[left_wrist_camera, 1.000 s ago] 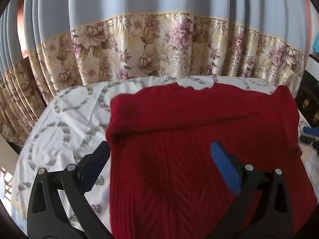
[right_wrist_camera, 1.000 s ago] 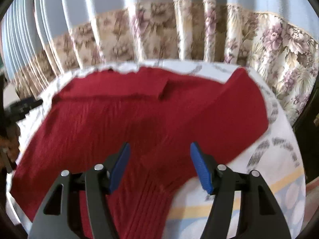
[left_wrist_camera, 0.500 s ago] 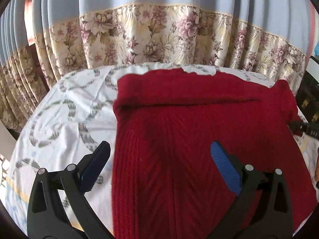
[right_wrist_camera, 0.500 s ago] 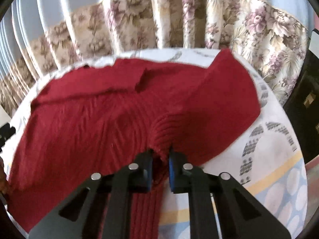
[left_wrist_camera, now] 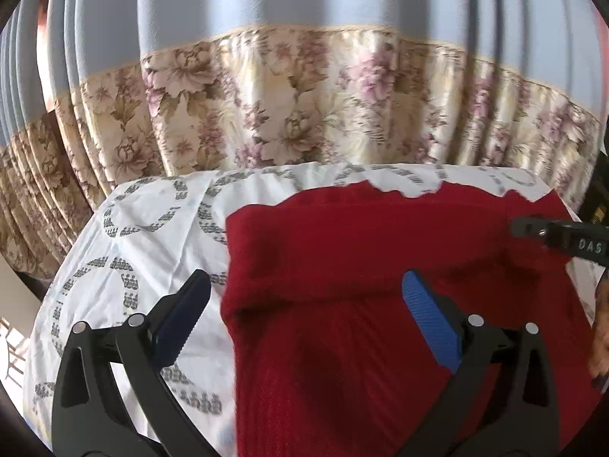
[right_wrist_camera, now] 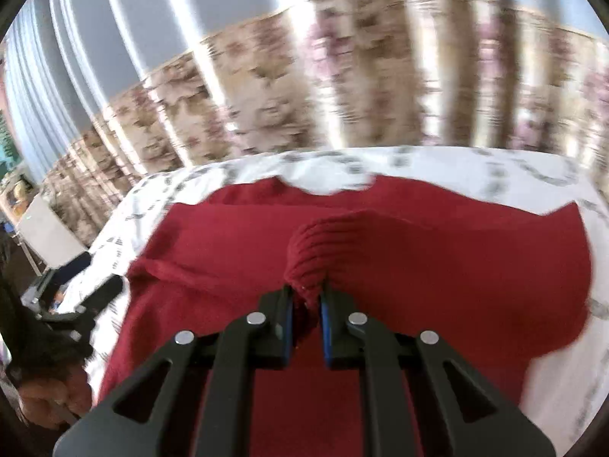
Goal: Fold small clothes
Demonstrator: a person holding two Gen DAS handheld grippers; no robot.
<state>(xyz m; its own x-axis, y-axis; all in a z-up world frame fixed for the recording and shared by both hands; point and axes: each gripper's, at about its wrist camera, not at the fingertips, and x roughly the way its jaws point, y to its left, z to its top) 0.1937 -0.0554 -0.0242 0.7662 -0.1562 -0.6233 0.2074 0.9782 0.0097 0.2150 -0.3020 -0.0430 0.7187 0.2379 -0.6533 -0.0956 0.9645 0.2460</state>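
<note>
Over on the left, the left hand-held gripper (left_wrist_camera: 306, 306) hangs with its jaws spread wide above the left edge of the red sweater (left_wrist_camera: 380, 266), which lies flat on the patterned white sheet (left_wrist_camera: 152, 236). On the right, the right hand-held gripper (right_wrist_camera: 306, 301) is pinching a ribbed fold of the sweater, lifting it off the rest, with the flowered curtain (right_wrist_camera: 304, 87) behind.

Dark red sweater (left_wrist_camera: 361, 266), white grey-ringed sheet (left_wrist_camera: 152, 236), blue floral-bordered curtain (left_wrist_camera: 285, 76).
</note>
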